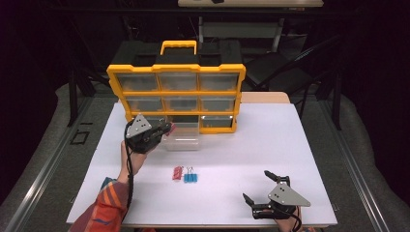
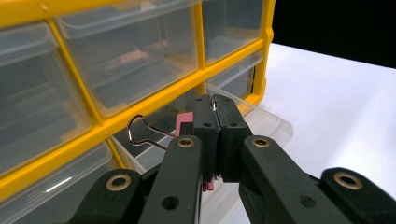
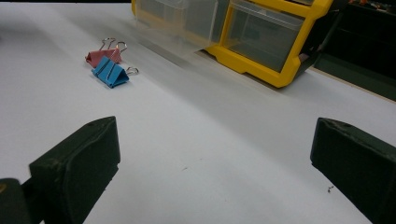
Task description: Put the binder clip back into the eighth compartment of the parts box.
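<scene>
High view showed the left tongs [image 1: 167,128] clamped on a pink binder clip [image 2: 186,122], held over the pulled-out clear drawer [image 1: 183,140] of the yellow organizer [image 1: 176,92], likely for dropping in; right tongs [image 1: 258,189] rested apart on the worktop [image 1: 251,145], idle, near the remaining pink clip [image 3: 103,55] and blue clip [image 3: 110,72].

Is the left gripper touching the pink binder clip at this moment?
Touching. In the left gripper view the left gripper has its jaws shut on the pink binder clip, whose wire handle sticks out to the side above the pulled-out clear drawer.
</scene>
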Motion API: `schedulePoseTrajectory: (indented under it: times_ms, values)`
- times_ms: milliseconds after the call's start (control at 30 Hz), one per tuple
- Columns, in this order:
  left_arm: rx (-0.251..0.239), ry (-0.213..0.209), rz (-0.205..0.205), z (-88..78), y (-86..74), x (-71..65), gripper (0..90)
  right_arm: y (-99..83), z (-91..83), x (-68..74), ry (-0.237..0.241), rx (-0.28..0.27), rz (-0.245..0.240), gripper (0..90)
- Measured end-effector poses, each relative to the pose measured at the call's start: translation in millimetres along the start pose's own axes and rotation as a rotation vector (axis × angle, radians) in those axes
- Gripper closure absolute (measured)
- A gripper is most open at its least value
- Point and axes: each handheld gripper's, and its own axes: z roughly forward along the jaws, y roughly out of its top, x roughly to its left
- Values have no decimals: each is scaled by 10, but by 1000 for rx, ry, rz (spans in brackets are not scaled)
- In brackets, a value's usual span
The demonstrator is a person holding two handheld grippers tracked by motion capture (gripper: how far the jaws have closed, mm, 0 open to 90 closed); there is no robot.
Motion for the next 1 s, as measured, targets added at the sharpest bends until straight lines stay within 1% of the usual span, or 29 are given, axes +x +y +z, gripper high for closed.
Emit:
schedulePoseTrajectory:
  times_ms: [133,167,200,233,267,300,333,367,400,467,500,533,567,600,667,700,733,767,900,1000]
  values:
    - [7,-9,-25,72,-38,21,881,0,-3,-1,-1,-1,0,10]
    - [13,-10,-24,86,-46,28,881,0,-3,-1,-1,-1,0,10]
    - [15,-11,-31,97,-55,37,813,-1,-4,-1,1,1,-1,10]
    - [15,-22,-46,108,-62,50,745,-1,-4,1,3,0,0,10]
    - [15,-34,-52,107,-67,65,745,-1,-4,1,3,0,0,10]
    - [11,-29,-60,96,-68,75,582,0,-6,0,3,0,-1,9]
    - [-2,-28,-76,65,-60,92,483,0,-6,0,4,-1,-1,9]
    - [-2,-28,-76,65,-60,92,424,0,-6,0,4,-1,-1,9]
    - [-5,-31,-75,43,-54,95,424,0,-5,0,5,-1,-1,10]
    - [-3,-44,-77,5,-48,91,305,0,-5,3,6,1,-1,10]
    - [2,-50,-68,-18,-51,84,213,1,-6,3,7,0,1,10]
    - [9,-51,-60,-39,-56,74,183,2,-6,3,7,0,0,10]
    - [14,-52,-56,-58,-65,63,183,2,-6,3,7,0,0,10]
    - [17,-57,-49,-77,-77,56,152,1,-6,4,7,-1,1,10]
    - [24,-59,-42,-108,-104,41,139,2,-6,3,7,-1,1,10]
    - [28,-62,-38,-123,-119,35,114,2,-7,3,8,0,1,9]
    - [32,-64,-37,-139,-135,30,70,4,-9,3,9,-3,0,10]
    - [37,-69,-37,-157,-151,30,70,4,-9,3,9,-3,0,10]
    - [44,-76,-37,-203,-208,16,7,7,-17,5,12,-4,1,10]
    - [40,-92,-38,-226,-235,0,0,5,-13,3,14,-8,3,9]
